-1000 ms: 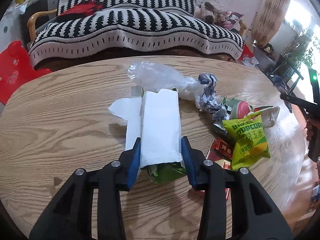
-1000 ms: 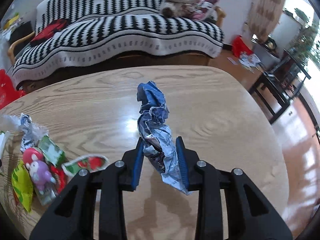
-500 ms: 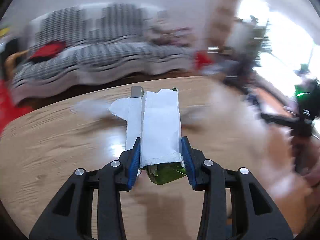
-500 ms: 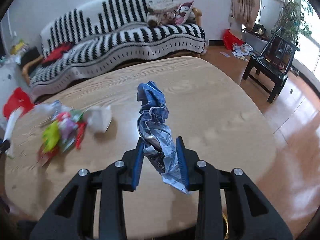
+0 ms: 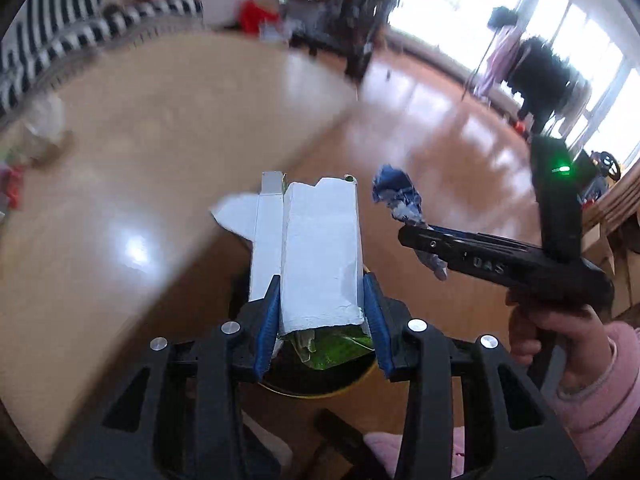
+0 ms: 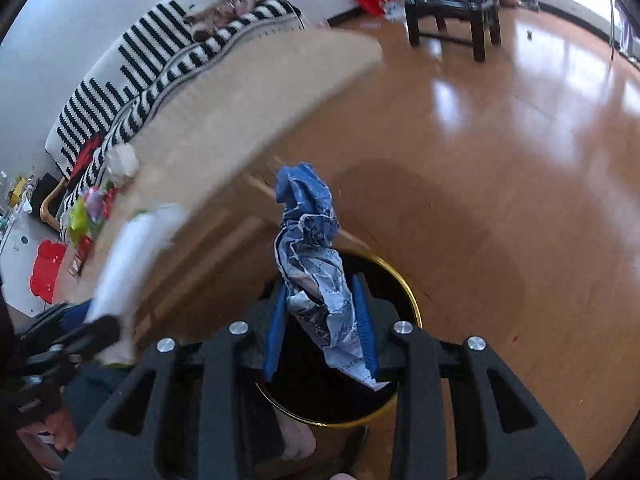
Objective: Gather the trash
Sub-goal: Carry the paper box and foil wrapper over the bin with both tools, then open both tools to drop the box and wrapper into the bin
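I have 2 pieces of trash in hand. The flattened white cardboard carton with green print underneath (image 5: 320, 252) sits clamped between the blue pads of my left gripper (image 5: 322, 320), most of its length sticking out ahead of the jaws. The crumpled blue-and-white foil wrapper (image 6: 316, 264) is pinched the same way in my right gripper (image 6: 320, 320), rising well past the fingertips.

Directly below both sets of jaws I see the round black bin with a gold rim (image 6: 412, 300); in the left view only part of its rim shows behind the carton.

My worry is the carton: it is long, and its far end appears to reach beyond the rim, so on release it could tip over the edge onto the polished wooden floor (image 6: 520, 160). The wrapper is light and springy and might cling to a pad or drift aside. The 2 grippers are close together, so the carton could catch the right tool. More wrappers (image 6: 86, 212) lie behind on the pale wooden table (image 6: 248, 92).
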Demonstrator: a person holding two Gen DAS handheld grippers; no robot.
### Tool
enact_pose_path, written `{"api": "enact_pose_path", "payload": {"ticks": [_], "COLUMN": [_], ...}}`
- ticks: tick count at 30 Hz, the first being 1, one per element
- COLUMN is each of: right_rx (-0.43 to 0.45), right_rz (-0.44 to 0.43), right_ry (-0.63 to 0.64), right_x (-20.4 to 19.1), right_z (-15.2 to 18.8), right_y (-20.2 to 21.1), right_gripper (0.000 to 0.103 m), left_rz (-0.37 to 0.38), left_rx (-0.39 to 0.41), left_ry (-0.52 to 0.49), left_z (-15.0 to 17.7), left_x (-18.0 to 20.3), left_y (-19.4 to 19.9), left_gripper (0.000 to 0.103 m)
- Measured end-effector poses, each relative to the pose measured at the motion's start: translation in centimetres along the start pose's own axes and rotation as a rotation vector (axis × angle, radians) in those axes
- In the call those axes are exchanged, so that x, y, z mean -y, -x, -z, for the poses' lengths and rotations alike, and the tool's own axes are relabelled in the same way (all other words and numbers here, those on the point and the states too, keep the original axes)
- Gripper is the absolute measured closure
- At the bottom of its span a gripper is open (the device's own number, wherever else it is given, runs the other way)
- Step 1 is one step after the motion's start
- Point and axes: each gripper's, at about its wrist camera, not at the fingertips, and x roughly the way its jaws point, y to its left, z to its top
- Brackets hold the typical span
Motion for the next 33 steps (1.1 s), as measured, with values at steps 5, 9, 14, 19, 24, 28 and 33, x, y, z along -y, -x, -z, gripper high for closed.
{"api": "enact_pose_path", "payload": {"ticks": [5, 9, 14, 19, 24, 28, 33], "right_rx": [-0.092, -0.13, -0.149, -0.157, -0.161, -0.169, -0.173], "right_rz": [-0.036, -0.058, -0.044, -0.022, -0.007, -0.014, -0.066], "right_ry": [-0.066, -0.103, -0.102, -0.095, -0.091, -0.1, -0.16], "right_x": [2.2, 2.5, 2.6, 2.4, 2.3, 2.4, 2.7], "right_z": [1.9, 1.9, 2.2, 2.4, 2.3, 2.0, 1.6], "right_y": [-4.7, -7.7, -9.3, -9.7, -9.8, -9.8, -9.8], "right_gripper": [0.071, 0.071, 0.071, 0.071, 0.071, 0.071, 0.063], "left_rz": [-0.022, -0.019, -0.037, -0.095, -0.147, -0.146, -0.136], "left_rx": [-0.164, -0.244, -0.267, -0.261, -0.286, -0.301, -0.318], "left_ry": [0.073, 0.122, 0.176, 0.178, 0.163, 0.156, 0.145], "left_z": [3.0, 2.9, 2.0, 1.9, 2.0, 2.0, 2.2], "left_x": [-1.3, -2.8, -4.2, -4.6, -4.8, -4.5, -3.6], "left_y": [-7.0, -9.7, -11.2, -11.6, -12.1, -12.4, -12.7], "left_gripper": [0.064, 0.063, 0.063, 0.063, 0.063, 0.063, 0.052]}}
